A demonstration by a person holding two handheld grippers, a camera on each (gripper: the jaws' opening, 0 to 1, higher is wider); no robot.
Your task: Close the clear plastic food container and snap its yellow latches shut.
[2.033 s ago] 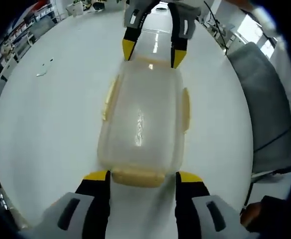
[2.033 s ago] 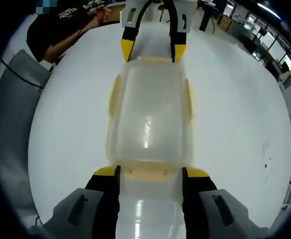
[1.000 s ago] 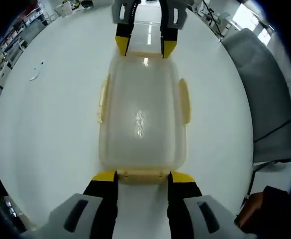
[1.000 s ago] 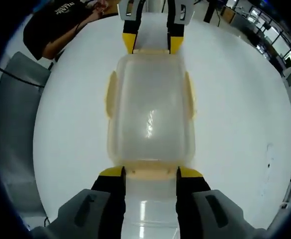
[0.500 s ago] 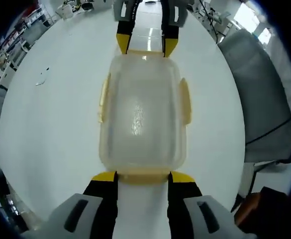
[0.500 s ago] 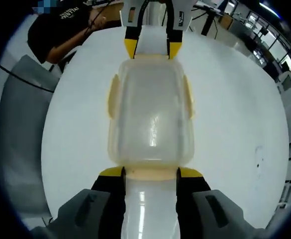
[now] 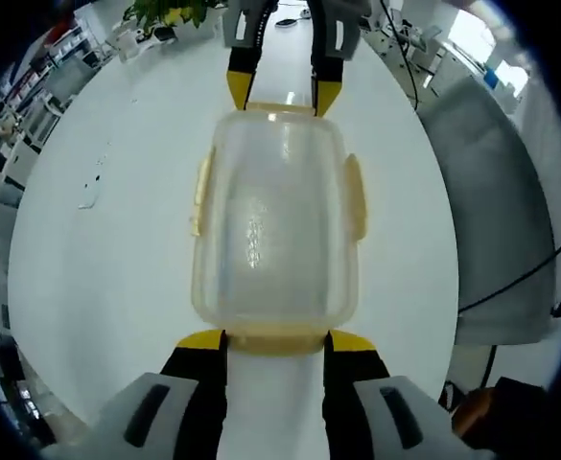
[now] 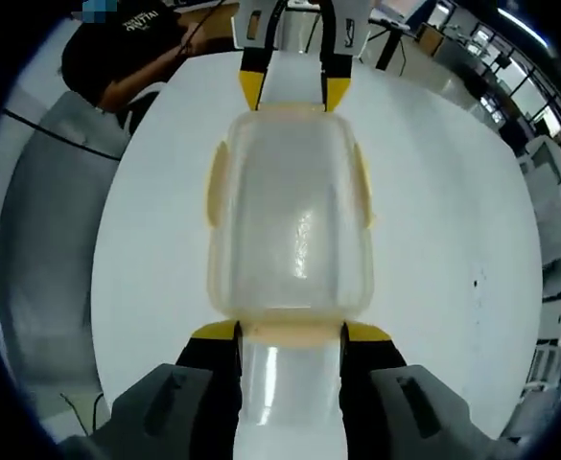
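Clear plastic container (image 7: 275, 220) held between left tongs (image 7: 276, 337) and right tongs (image 8: 290, 329), each clamping an end latch

A white round table (image 7: 98, 249) spans both views. In the left gripper view, a grey chair (image 7: 496, 211) stands at right, a green plant (image 7: 170, 11) at top, small scraps (image 7: 90, 196) at left. In the right gripper view, a person in a black shirt (image 8: 122, 48) sits upper left, beside a grey chair (image 8: 45, 240).
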